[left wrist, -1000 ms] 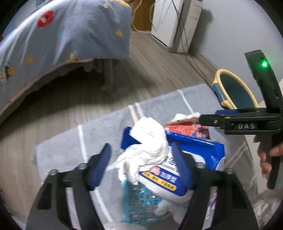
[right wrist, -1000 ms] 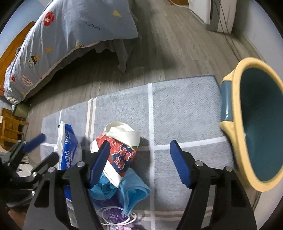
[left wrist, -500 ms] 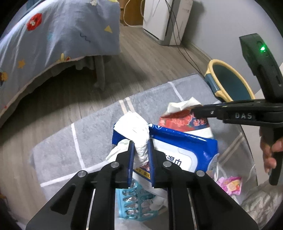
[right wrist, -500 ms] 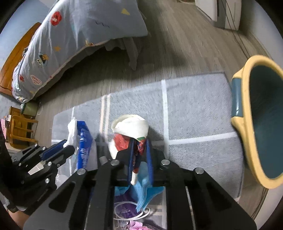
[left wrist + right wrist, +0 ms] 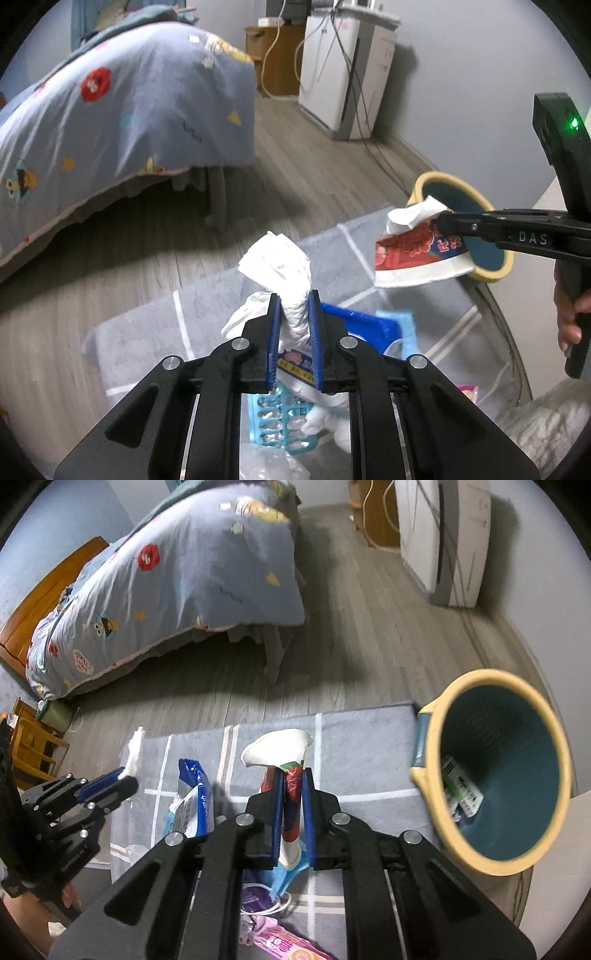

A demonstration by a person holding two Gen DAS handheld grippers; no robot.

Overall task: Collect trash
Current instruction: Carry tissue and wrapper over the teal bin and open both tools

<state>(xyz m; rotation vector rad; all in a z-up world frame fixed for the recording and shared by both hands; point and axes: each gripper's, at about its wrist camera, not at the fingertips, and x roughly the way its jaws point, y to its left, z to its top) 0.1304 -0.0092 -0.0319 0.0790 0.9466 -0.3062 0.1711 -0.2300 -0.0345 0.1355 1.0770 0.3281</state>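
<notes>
Grey rug w/ white stripes (image 5: 362,734) covered the wood floor beside a bed (image 5: 110,110); left gripper (image 5: 293,314) was clamped tight on a crumpled white tissue (image 5: 280,266), raised over the blue wipes pack (image 5: 365,325); right gripper (image 5: 293,786) was pinched on a flattened red-and-white paper cup (image 5: 290,771), held near the yellow-rimmed teal bin (image 5: 495,768).

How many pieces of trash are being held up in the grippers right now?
2. The left gripper pinches a crumpled white tissue; the right gripper holds a red paper cup near the bin. More trash lies on the rug.
</notes>
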